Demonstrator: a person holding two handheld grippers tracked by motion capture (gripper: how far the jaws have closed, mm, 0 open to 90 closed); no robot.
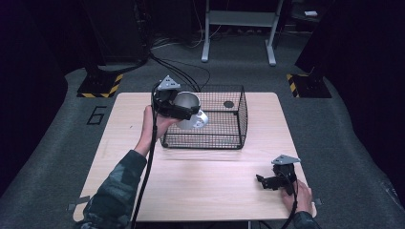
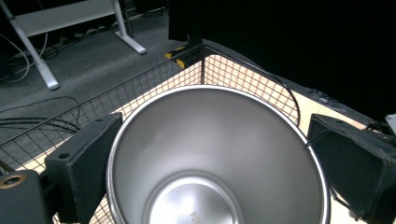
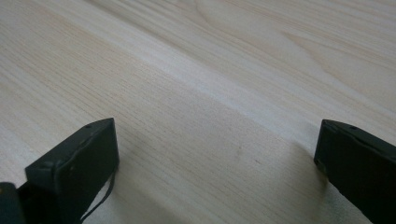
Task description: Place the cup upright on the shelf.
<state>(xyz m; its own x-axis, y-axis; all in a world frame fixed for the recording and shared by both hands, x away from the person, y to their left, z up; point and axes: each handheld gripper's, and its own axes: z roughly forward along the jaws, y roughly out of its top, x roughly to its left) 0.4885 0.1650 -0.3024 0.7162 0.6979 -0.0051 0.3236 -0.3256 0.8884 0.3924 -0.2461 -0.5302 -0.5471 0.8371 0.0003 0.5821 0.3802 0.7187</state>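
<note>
Cup [image 1: 188, 109]: steel, held by the left gripper [image 1: 174, 102] above the near-left corner of the basket [image 1: 229, 138], tipped so its base faces the camera in the high view; fingers [image 2: 88, 163] pinch it from outside, one on each side of the rim; the grip on the wall, not the lip, looks chosen to keep the mouth free and the cup steady on the way in or out of the basket, which of the two cannot be told; cup interior bare and dry in the left gripper view.

Basket: black wire, open-topped, on the far half of the worktop [image 1: 205, 191]; holds one small dark round item [image 1: 229, 104] near its far-right corner, kind not clear.

Right gripper [image 1: 272, 180]: rests low at the near-right of the worktop, well apart from the basket; fingers [image 3: 79, 163] spread wide, nothing between them but bare wood; seemingly parked out of the way.
</note>
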